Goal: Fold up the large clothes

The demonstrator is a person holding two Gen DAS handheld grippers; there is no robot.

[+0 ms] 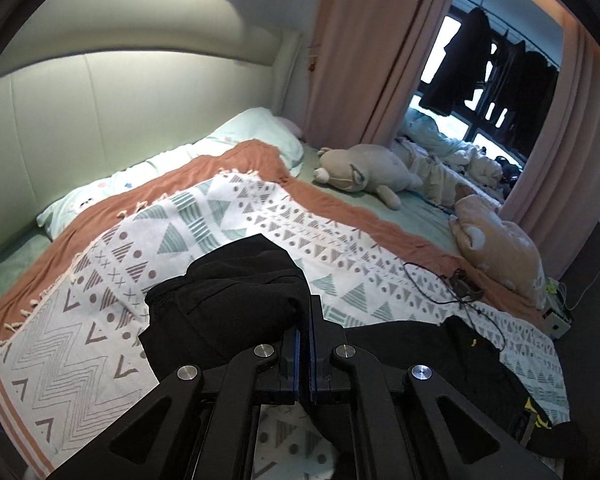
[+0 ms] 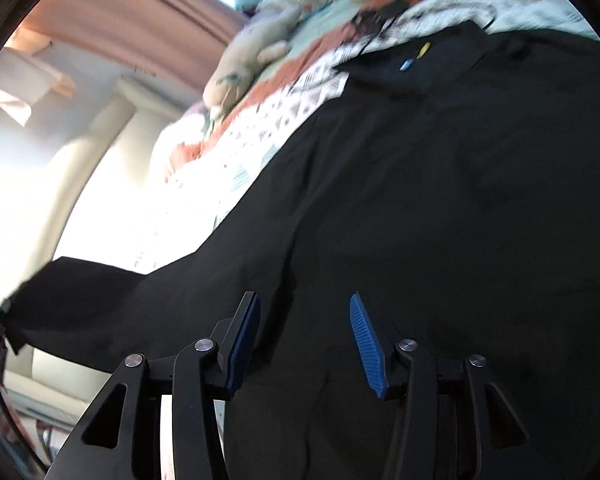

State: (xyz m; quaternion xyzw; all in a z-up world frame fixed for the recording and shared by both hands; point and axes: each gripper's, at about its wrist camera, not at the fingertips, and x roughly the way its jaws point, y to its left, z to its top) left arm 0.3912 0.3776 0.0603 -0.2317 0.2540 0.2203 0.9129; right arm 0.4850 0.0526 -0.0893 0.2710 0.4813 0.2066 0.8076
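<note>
At the bed's near edge, my left gripper (image 1: 305, 344) pinches a bunched fold of the black garment (image 1: 236, 300) above the patterned blanket (image 1: 236, 216). My right gripper (image 2: 305, 340) gapes, empty, over its spread cloth. Plush toys (image 1: 364, 168) lie beyond.

Place: home bedroom | Evidence: bed with cream padded headboard (image 1: 100, 92); mint-green pillow (image 1: 256, 128); patterned fringed throw blanket (image 1: 228, 216); beige plush toy (image 1: 364, 168); pink floor-length curtains (image 1: 364, 40); dark clothes hanging by window (image 1: 476, 56)

Garment (image 1: 228, 300) lies on the blanket (image 1: 228, 216), pillows (image 1: 256, 128) behind, plush toys (image 1: 364, 172) to the right
</note>
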